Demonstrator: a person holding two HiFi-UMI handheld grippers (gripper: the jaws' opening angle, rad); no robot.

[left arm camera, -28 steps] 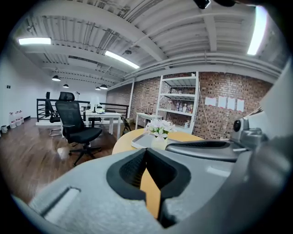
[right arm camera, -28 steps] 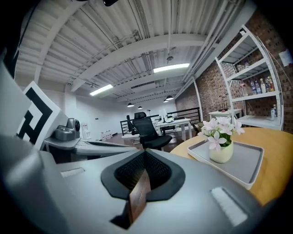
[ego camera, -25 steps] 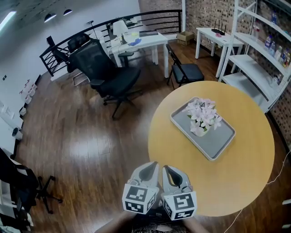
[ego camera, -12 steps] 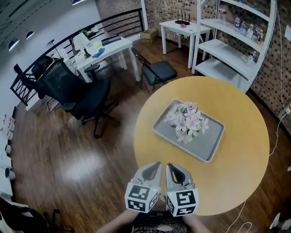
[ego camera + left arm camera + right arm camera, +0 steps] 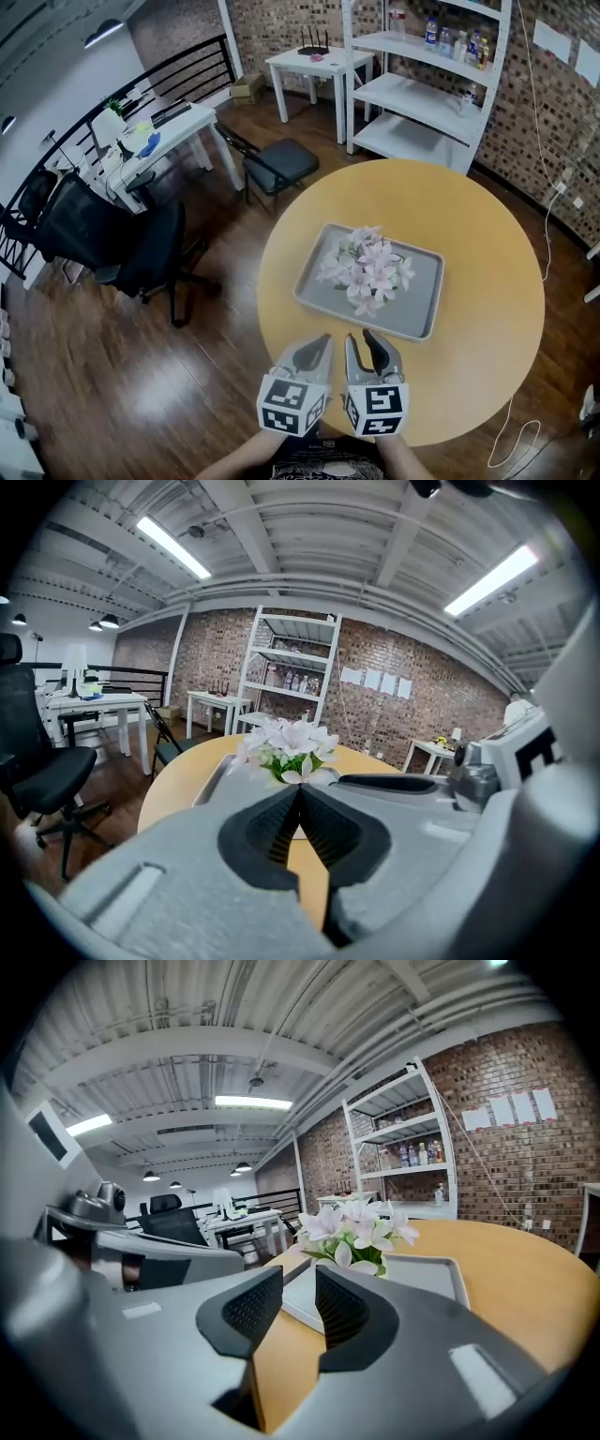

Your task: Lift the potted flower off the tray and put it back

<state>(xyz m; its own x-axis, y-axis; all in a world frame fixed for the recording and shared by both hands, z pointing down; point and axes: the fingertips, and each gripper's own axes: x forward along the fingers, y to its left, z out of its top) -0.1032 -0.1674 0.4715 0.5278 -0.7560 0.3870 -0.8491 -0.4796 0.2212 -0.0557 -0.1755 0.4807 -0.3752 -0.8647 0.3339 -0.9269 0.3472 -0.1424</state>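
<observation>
left gripper [image 5: 323, 340]: jaws closed together, empty | right gripper [image 5: 360, 336]: jaws narrowly apart, just been opening, nothing between | potted flower [image 5: 366, 274]: on tray [image 5: 310, 298], frame centre, round table [image 5: 487, 309] | grippers: lower centre, near tray

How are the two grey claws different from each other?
The left grey claw has its jaws shut together; the right grey claw shows a gap, its jaws having just been opening, with nothing between them. The left claw's marker cube carries a different black-and-white pattern from the right claw's cube. Both are empty, side by side, pointing at the potted pale pink flower on the flat grey tray.
</observation>
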